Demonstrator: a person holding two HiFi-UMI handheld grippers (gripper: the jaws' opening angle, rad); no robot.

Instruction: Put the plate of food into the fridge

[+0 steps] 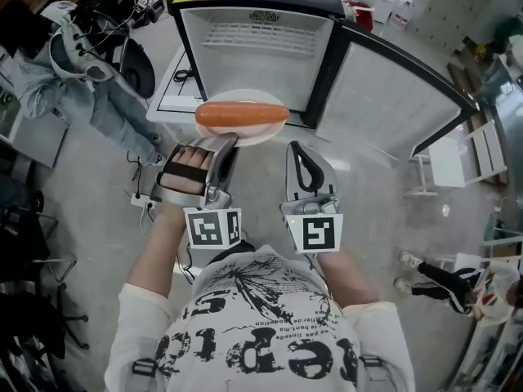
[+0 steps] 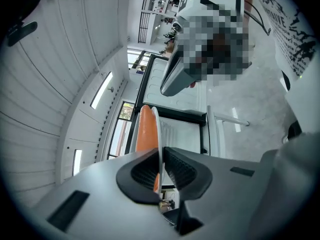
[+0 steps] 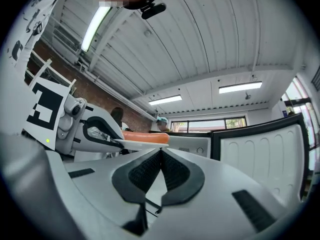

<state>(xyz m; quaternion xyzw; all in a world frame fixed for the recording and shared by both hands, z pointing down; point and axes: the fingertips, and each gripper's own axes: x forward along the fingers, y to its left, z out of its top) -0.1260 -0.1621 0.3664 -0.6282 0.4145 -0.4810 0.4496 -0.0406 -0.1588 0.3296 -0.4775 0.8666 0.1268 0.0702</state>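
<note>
Sausage (image 1: 241, 114) lies crosswise on the white plate (image 1: 263, 134), whose near rim the left gripper (image 1: 226, 147) pinches edge-on. The open fridge (image 1: 245, 68) stands straight ahead, just beyond the plate, so a forward push should seat it. The right gripper (image 1: 297, 150), pressed together and empty, waits alongside.

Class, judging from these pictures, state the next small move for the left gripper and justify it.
Probably ease the left gripper forward: it pinches the plate by its rim, sausage on top, and the fridge stands open just ahead.
</note>
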